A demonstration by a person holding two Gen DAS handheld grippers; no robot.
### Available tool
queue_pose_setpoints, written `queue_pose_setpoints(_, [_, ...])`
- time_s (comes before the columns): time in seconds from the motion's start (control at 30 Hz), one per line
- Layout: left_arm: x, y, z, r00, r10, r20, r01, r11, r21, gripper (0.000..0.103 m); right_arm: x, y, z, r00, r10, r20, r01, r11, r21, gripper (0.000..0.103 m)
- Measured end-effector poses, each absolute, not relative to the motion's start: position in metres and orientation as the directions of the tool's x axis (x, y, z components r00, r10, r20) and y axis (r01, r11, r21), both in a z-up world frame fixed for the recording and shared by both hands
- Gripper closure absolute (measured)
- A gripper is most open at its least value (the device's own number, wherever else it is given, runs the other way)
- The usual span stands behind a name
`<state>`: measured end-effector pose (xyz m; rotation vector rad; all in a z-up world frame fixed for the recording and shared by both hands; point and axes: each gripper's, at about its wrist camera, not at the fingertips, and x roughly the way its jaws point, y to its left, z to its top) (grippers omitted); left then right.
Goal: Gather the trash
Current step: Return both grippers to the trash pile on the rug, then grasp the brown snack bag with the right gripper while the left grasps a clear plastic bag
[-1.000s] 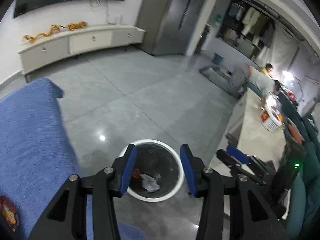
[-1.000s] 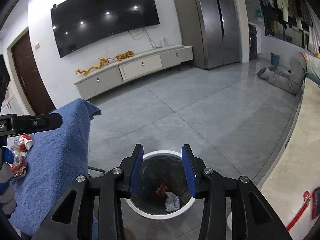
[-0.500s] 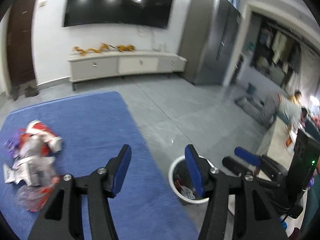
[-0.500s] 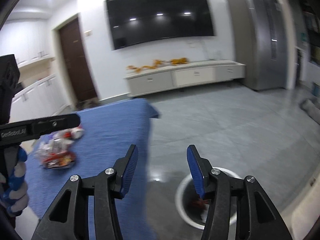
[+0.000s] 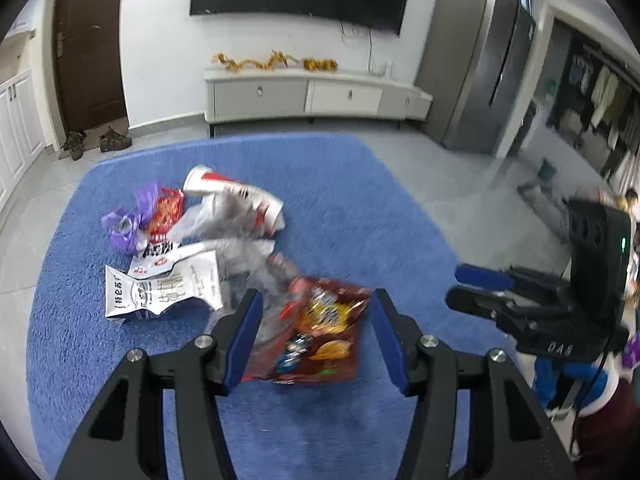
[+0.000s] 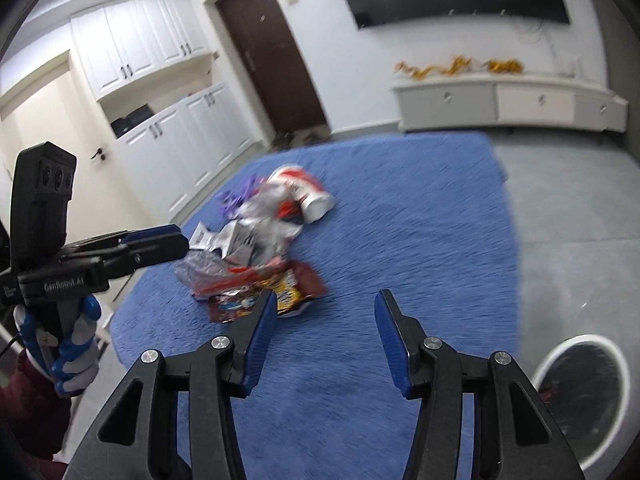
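Trash (image 5: 224, 252) lies heaped mid-rug (image 5: 360, 208); left gripper (image 5: 316, 336) wide over red bag (image 5: 320, 336), right gripper (image 6: 326, 340) wide, bin (image 6: 584, 396) off rug's edge

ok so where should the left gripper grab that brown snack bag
Judging by its pose, take the snack bag by its crinkled top edge, coming straight down from above with the left gripper. It lies flat on the blue cloth, so only that puckered edge gives the open jaws something to pinch.
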<state>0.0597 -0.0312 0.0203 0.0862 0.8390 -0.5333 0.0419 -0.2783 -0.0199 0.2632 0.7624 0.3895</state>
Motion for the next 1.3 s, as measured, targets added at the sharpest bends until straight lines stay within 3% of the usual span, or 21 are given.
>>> queue_pose_setpoints(0.33, [0.095,-0.034,-0.039,0.414,-0.420,-0.807,0.505,0.844,-0.180,0.050,0.104,-0.245,-0.069,0.531,0.510,-0.676,-0.274,0.859,0.433,0.052])
queue_pose_setpoints(0.4, [0.094,-0.034,-0.044,0.405,-0.423,-0.811,0.508,0.841,-0.185,0.056,0.110,-0.239,-0.074,0.514,0.522,-0.681,-0.286,0.853,0.437,0.054])
queue_pose_setpoints(0.47, [0.093,-0.035,-0.047,0.395,-0.426,-0.814,0.509,0.839,-0.193,0.066,0.115,-0.232,-0.078,0.497,0.532,-0.686,-0.299,0.847,0.440,0.061])
queue_pose_setpoints(0.53, [0.093,-0.036,-0.048,0.391,-0.425,-0.816,0.503,0.842,-0.197,0.079,0.118,-0.227,-0.081,0.484,0.541,-0.688,-0.308,0.841,0.444,0.074])
queue_pose_setpoints(0.57, [0.092,-0.036,-0.048,0.392,-0.425,-0.816,0.498,0.844,-0.200,0.084,0.119,-0.225,-0.083,0.477,0.550,-0.686,-0.314,0.835,0.452,0.086])
queue_pose_setpoints(0.7, [0.084,-0.031,-0.037,0.422,-0.438,-0.794,0.481,0.850,-0.213,0.093,0.118,-0.221,-0.078,0.491,0.567,-0.662,-0.332,0.824,0.459,0.092])
queue_pose_setpoints(0.93, [0.062,-0.030,0.009,0.503,-0.472,-0.724,0.478,0.850,-0.222,0.095,0.091,-0.251,-0.041,0.583,0.525,-0.620,-0.330,0.850,0.410,0.093])
queue_pose_setpoints(1.3, [0.051,-0.043,0.046,0.568,-0.447,-0.691,0.450,0.872,-0.194,0.099,0.035,-0.353,-0.005,0.732,0.414,-0.541,-0.204,0.891,0.406,0.094])
